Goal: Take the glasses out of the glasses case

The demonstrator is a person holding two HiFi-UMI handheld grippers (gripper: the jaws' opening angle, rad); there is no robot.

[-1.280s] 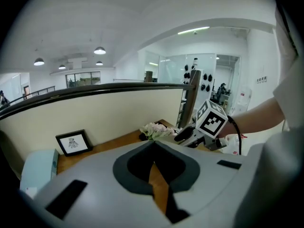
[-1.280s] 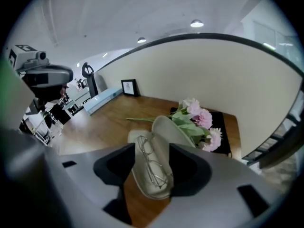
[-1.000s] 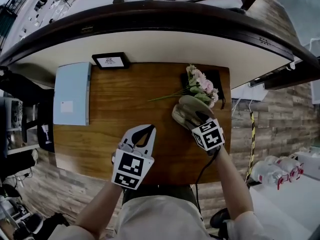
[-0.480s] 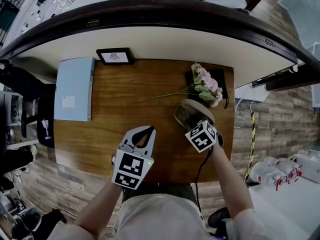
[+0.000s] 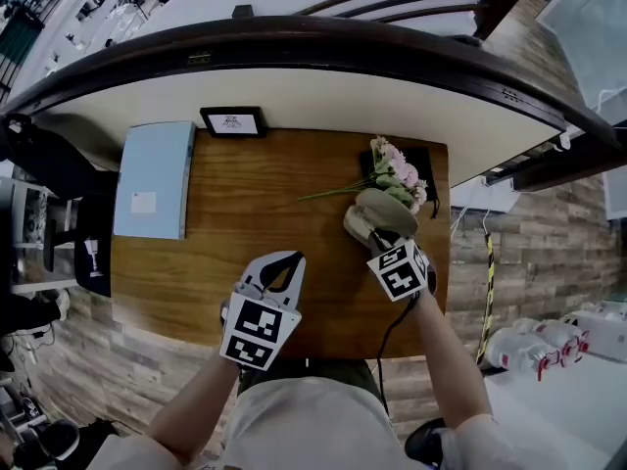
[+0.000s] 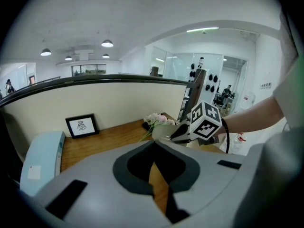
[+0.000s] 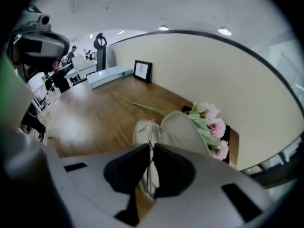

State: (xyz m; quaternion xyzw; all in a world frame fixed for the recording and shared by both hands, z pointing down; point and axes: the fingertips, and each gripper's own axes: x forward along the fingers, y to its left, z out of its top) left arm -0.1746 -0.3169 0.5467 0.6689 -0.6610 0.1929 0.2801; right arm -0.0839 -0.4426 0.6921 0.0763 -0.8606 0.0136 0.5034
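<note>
An open beige glasses case (image 5: pixel 379 210) lies on the wooden table (image 5: pixel 245 213) at the right, beside pink flowers (image 5: pixel 399 172). In the right gripper view the clear-framed glasses (image 7: pixel 144 136) stick out of the case (image 7: pixel 183 127) at its near end. My right gripper (image 7: pixel 151 148) has just been closing and its tips pinch the thin frame between them. Seen from the head, that gripper (image 5: pixel 376 237) points steeply down at the case's near end. My left gripper (image 5: pixel 293 259) hovers over the table's front middle, shut with nothing in it.
A light blue flat box (image 5: pixel 153 178) lies along the table's left edge. A small black picture frame (image 5: pixel 232 122) stands at the back against the curved cream wall. A black object (image 5: pixel 423 161) lies under the flowers. The floor drops away past the table's right edge.
My right gripper's jaws have come together on the glasses' frame and its marker cube has rolled a little. The left gripper has shifted only slightly.
</note>
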